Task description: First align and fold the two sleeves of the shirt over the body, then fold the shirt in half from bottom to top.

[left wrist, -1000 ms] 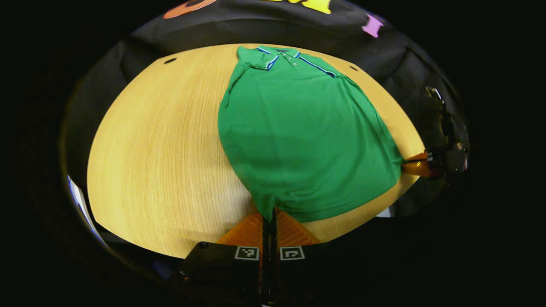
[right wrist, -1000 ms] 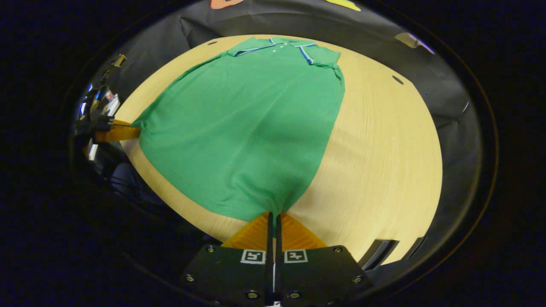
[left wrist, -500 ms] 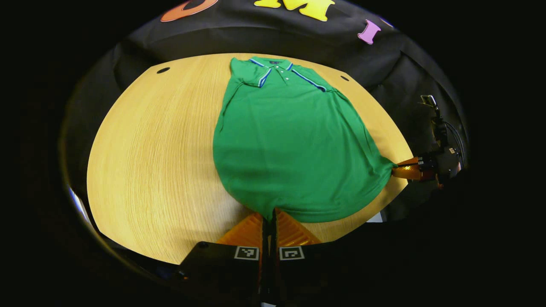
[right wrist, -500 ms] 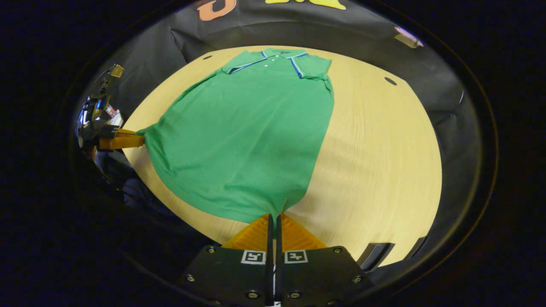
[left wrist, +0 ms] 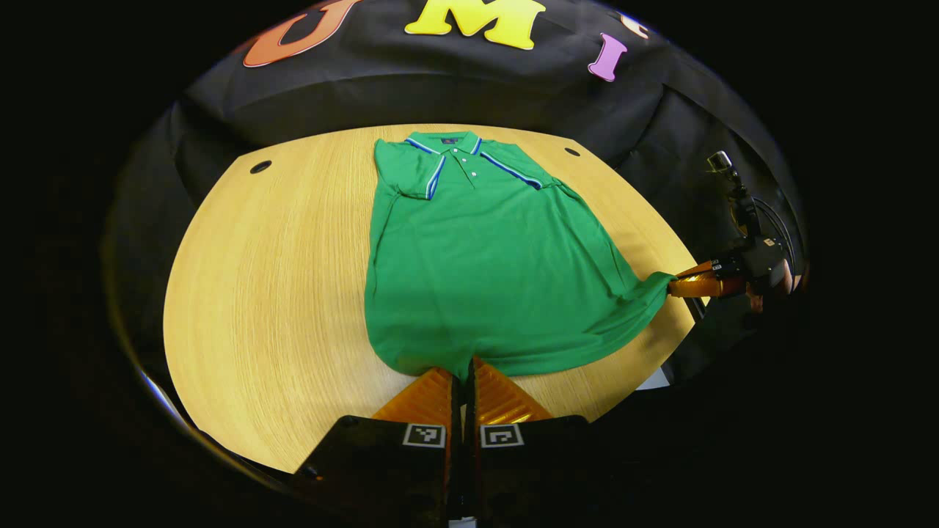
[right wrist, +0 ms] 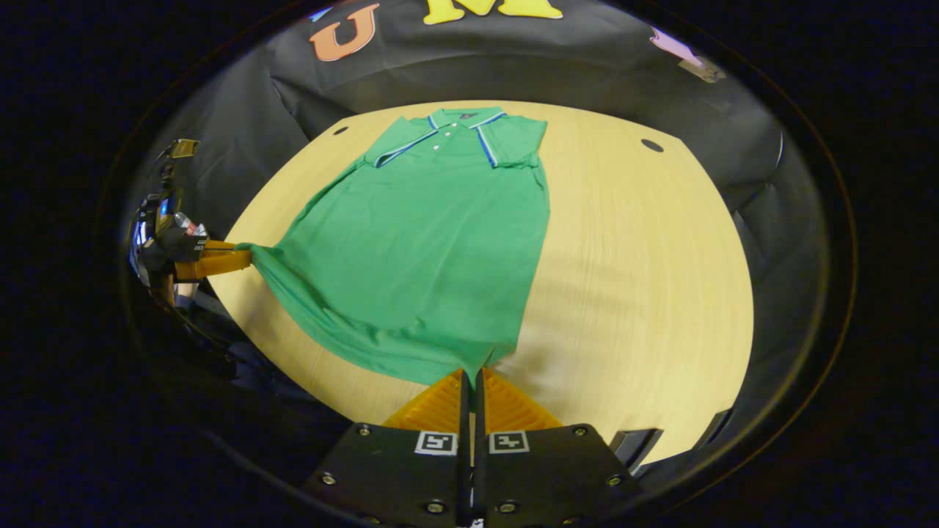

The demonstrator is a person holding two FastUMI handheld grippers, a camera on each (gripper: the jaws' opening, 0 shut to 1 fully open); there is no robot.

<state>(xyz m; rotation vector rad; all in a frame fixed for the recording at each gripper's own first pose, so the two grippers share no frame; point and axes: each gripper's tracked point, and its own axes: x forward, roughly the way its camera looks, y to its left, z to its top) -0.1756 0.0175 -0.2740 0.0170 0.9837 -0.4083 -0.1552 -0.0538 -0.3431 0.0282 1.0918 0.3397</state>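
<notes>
A big wooden table (left wrist: 279, 293) fills the middle of both views. It is light yellow with fine lines running along it, and it has small dark round holes (left wrist: 260, 167) near its far corners. Black cloth (left wrist: 411, 88) hangs behind the table as the wall of the room.

A green shirt (left wrist: 477, 264) lies flat on the table, collar (left wrist: 449, 143) at the top of the frame, with blue and white stripes on it. Both sleeves are folded in over the body.

In the left gripper view, the left gripper (left wrist: 462, 378) sits at the bottom middle. Its two fingers are pressed tight together on the bottom edge of the shirt. At the right edge of this frame the right gripper (left wrist: 678, 284) pinches the other bottom corner, and a bit of a hand (left wrist: 785, 277) shows behind it.

In the right gripper view, the right gripper (right wrist: 471, 375) is at the bottom middle, squeezed on the shirt's bottom corner. The left gripper (right wrist: 242, 258) is at the left edge, pulling its corner out to a point. This view also shows a wide bare part of the table (right wrist: 645, 279) on the right.
</notes>
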